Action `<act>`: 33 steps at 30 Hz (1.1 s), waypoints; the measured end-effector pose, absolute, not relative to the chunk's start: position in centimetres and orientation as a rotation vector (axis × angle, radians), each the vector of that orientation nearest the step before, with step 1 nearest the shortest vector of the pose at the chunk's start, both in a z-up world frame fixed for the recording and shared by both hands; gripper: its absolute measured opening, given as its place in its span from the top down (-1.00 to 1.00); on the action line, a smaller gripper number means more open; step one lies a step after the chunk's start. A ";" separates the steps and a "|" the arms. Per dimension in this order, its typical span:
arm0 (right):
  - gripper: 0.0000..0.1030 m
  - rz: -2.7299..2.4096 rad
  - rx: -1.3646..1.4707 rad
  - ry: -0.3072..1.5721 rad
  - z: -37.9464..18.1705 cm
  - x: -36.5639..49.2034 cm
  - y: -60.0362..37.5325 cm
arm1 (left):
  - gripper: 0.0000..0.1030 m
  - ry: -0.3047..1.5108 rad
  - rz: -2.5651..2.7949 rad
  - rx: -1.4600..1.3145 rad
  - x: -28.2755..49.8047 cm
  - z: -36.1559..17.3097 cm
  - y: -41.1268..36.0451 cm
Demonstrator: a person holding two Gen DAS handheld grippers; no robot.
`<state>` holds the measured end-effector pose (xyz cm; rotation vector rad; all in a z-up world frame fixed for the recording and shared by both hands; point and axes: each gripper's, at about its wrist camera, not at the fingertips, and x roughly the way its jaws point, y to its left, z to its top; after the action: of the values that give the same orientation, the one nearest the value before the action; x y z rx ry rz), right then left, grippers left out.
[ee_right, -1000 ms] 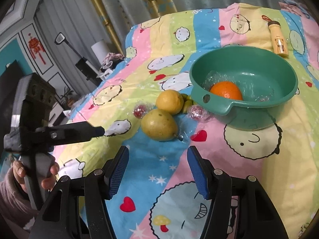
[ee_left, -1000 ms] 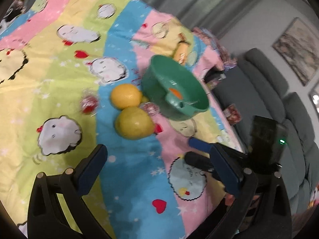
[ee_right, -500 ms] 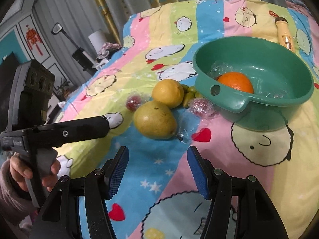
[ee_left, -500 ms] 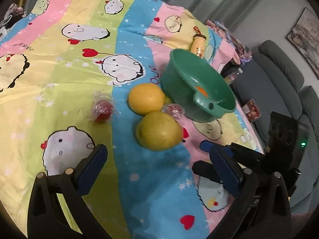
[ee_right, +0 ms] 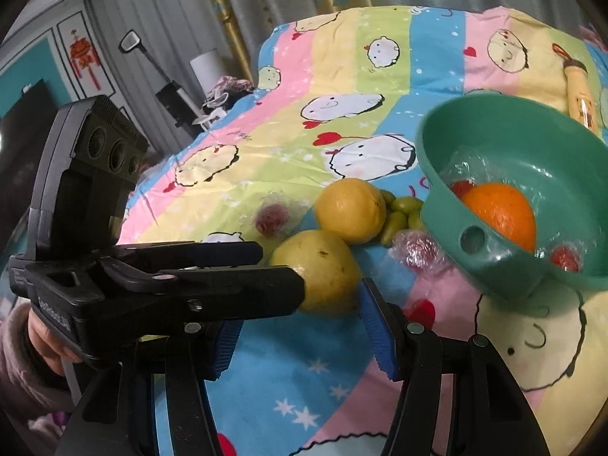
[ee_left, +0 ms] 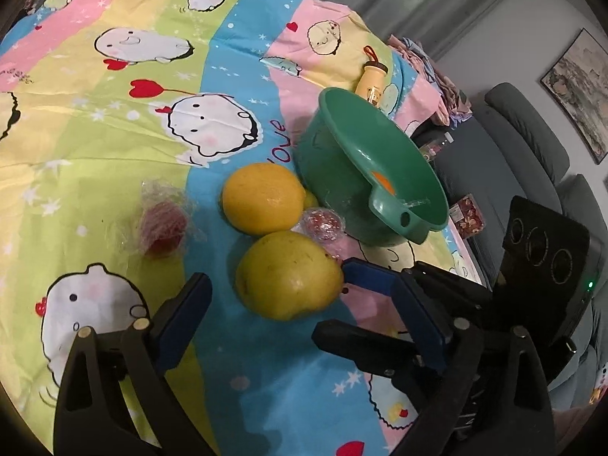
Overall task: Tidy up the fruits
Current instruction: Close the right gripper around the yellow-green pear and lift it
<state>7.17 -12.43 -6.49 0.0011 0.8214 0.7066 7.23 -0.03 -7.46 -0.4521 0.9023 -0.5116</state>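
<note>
Closer now, both claws point(ee_left: 304, 315) point(ee_right: 300, 338) gape; pear point(ee_left: 288, 275) just ahead.

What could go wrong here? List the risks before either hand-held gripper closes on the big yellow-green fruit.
1. Both the left hand-held gripper and right hand-held gripper converge on the yellow-green fruit; they may collide.
2. The round fruit may roll out of open jaws.
3. It touches the yellow citrus and sits beside a plastic-wrapped red fruit, which may get knocked toward the green bowl.
</note>
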 end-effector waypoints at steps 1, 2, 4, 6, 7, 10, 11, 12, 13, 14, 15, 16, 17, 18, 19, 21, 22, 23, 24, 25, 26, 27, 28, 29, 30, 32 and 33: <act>-0.17 0.701 0.003 0.828 -6.6 7.4 -12.4 | -0.75 0.913 -0.512 -0.459 7.5 -7.7 0.0; -0.17 0.695 0.003 0.831 -6.7 7.6 -12.4 | -0.73 0.923 -0.512 -0.465 7.7 -7.9 0.0; -0.17 0.688 -0.007 0.831 -6.8 8.0 -12.3 | -0.67 0.926 -0.513 -0.488 8.0 -8.1 0.2; -0.17 0.682 -0.010 0.836 -6.9 8.3 -12.3 | -0.57 0.924 -0.518 -0.500 8.1 -8.1 0.2; -0.17 0.681 -0.013 0.838 -6.9 8.5 -12.3 | -0.54 0.922 -0.522 -0.506 8.2 -8.1 0.3; -0.17 0.681 -0.012 0.847 -7.1 9.0 -12.1 | -0.52 0.930 -0.532 -0.511 8.5 -8.2 0.1; -0.17 0.681 -0.013 0.845 -7.1 9.0 -12.1 | -0.50 0.930 -0.538 -0.512 8.5 -8.2 0.0; -0.17 0.681 -0.016 0.842 -7.1 9.0 -12.0 | -0.50 0.931 -0.534 -0.504 8.6 -8.1 -0.1; -0.18 0.681 -0.015 0.844 -7.2 9.0 -12.0 | -0.50 0.933 -0.532 -0.498 8.6 -8.1 -0.2; -0.18 0.680 -0.011 0.846 -7.2 9.0 -12.0 | -0.49 0.935 -0.533 -0.498 8.6 -8.1 -0.2; -0.19 0.680 -0.008 0.846 -7.2 9.0 -12.0 | -0.48 0.937 -0.532 -0.497 8.6 -8.1 -0.2; -0.19 0.679 -0.003 0.851 -7.3 9.1 -12.0 | -0.46 0.939 -0.530 -0.493 8.6 -8.1 -0.2; -0.19 0.682 0.011 0.862 -7.5 9.2 -12.0 | -0.45 0.943 -0.524 -0.492 8.7 -8.2 -0.2; -0.19 0.688 0.029 0.873 -7.7 9.3 -12.0 | -0.42 0.949 -0.521 -0.495 8.7 -8.4 -0.2; -0.19 0.690 0.032 0.871 -7.7 9.3 -11.9 | -0.41 0.956 -0.519 -0.503 8.7 -8.5 -0.1; -0.20 0.678 -0.004 0.846 -7.6 8.8 -11.3 | -0.36 0.957 -0.512 -0.507 8.7 -8.6 0.1; -0.20 0.672 -0.022 0.841 -7.5 8.6 -11.1 | -0.33 0.958 -0.508 -0.509 8.6 -8.7 0.1; -0.20 0.669 -0.033 0.839 -7.5 8.5 -10.9 | -0.32 0.955 -0.502 -0.516 8.6 -8.7 0.2; -0.20 0.668 -0.029 0.843 -7.5 8.6 -10.9 | -0.31 0.953 -0.502 -0.521 8.5 -8.8 0.3; -0.20 0.670 -0.021 0.847 -7.6 8.6 -11.0 | -0.29 0.950 -0.501 -0.523 8.4 -8.7 0.4; -0.20 0.670 -0.009 0.850 -7.6 8.5 -11.1 | -0.28 0.948 -0.500 -0.525 8.3 -8.7 0.4; -0.20 0.670 -0.005 0.849 -7.6 8.4 -11.2 | -0.28 0.949 -0.500 -0.526 8.1 -8.7 0.4; -0.20 0.667 -0.006 0.844 -7.5 8.2 -11.1 | -0.28 0.949 -0.498 -0.525 7.8 -8.6 0.4; -0.20 0.665 -0.010 0.838 -7.4 7.8 -11.0 | -0.28 0.948 -0.496 -0.522 7.6 -8.6 0.4; -0.20 0.664 -0.014 0.833 -7.4 7.5 -10.9 | -0.28 0.947 -0.494 -0.520 7.2 -8.5 0.4; -0.20 0.670 -0.008 0.828 -7.3 6.7 -10.8 | -0.29 0.946 -0.488 -0.520 6.4 -8.3 0.5; -0.20 0.674 -0.002 0.831 -7.3 6.3 -10.7 | -0.29 0.944 -0.486 -0.517 5.9 -8.2 0.6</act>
<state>6.33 -10.72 -7.33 -0.0019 0.8307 0.6744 5.91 0.60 -8.18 -0.5170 0.9441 -0.4865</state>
